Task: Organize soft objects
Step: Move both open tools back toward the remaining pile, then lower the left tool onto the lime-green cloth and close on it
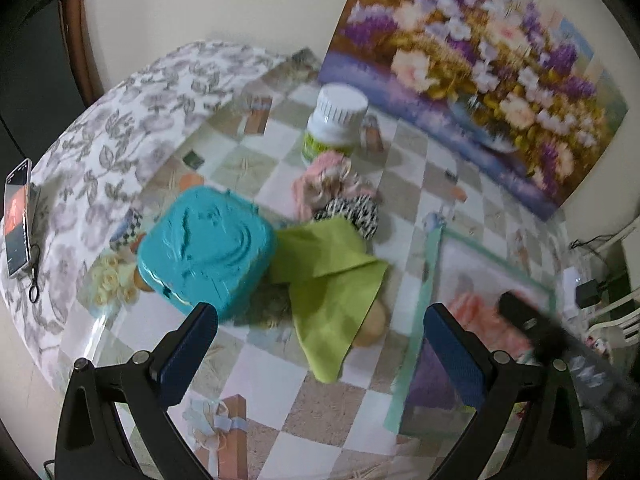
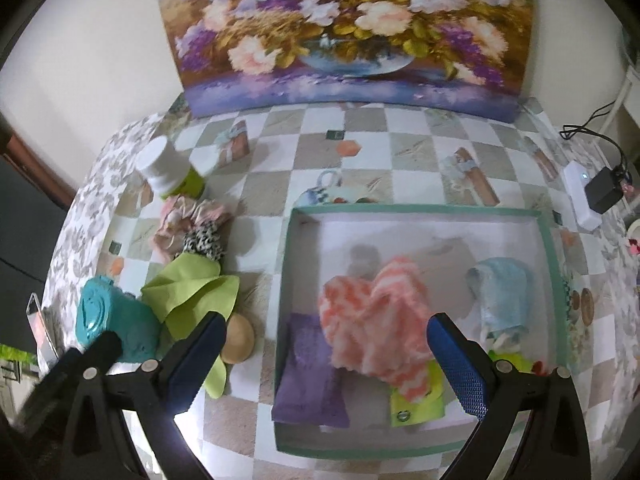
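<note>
One box (image 2: 416,212) on the worktop (image 2: 280,152) holds four soft pieces: one coral cloth (image 2: 376,320), purple cloth (image 2: 308,376), pale blue cloth (image 2: 502,292), lime scrap (image 2: 416,404). Outside lie one green cloth (image 1: 332,280) and two scrunchies (image 1: 332,184). Both the left tool (image 1: 320,352) and right tool (image 2: 326,360) gape, released.

Lime-green cloth (image 1: 332,280), teal container (image 1: 208,248), zebra-striped scrunchie (image 1: 356,210), coral-and-white striped towel (image 2: 376,320).

A flower painting (image 2: 352,28) is leaning against the wall at the top of the frame. A white-capped bottle (image 1: 334,120) is standing mid-frame, a phone (image 1: 18,216) lying at far left, a black charger (image 2: 604,190) sitting at right.
</note>
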Action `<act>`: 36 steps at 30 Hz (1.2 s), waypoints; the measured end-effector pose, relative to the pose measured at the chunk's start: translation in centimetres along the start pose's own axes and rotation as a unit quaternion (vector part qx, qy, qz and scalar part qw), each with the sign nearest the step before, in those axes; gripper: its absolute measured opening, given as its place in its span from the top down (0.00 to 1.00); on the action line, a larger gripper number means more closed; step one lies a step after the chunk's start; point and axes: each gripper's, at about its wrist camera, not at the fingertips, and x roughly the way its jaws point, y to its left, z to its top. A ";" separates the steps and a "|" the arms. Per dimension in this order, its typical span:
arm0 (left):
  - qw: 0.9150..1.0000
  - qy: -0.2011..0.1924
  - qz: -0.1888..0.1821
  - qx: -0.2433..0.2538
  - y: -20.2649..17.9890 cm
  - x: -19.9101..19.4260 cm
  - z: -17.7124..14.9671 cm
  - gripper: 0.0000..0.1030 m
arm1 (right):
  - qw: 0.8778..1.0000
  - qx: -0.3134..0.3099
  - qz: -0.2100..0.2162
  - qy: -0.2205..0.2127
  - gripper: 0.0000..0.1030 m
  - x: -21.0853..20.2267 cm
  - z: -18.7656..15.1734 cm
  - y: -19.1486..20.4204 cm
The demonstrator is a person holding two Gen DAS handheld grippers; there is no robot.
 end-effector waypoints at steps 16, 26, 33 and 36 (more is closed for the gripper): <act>0.995 0.084 0.032 -0.042 0.1 5.9 -1.8 0.14 | 0.999 -0.016 0.038 -0.008 0.01 1.5 0.6 -0.1; 0.992 0.104 0.061 -0.032 -0.4 9.4 -2.1 0.19 | 0.999 -0.028 0.036 0.009 0.01 2.7 0.3 0.6; 0.991 0.117 0.061 0.004 -1.8 9.4 -2.7 0.19 | 0.999 -0.025 0.038 0.014 0.01 3.0 0.3 0.5; 0.990 0.126 0.062 0.012 -1.8 9.2 -2.9 0.19 | 0.999 -0.024 0.039 0.013 0.01 2.9 0.3 0.5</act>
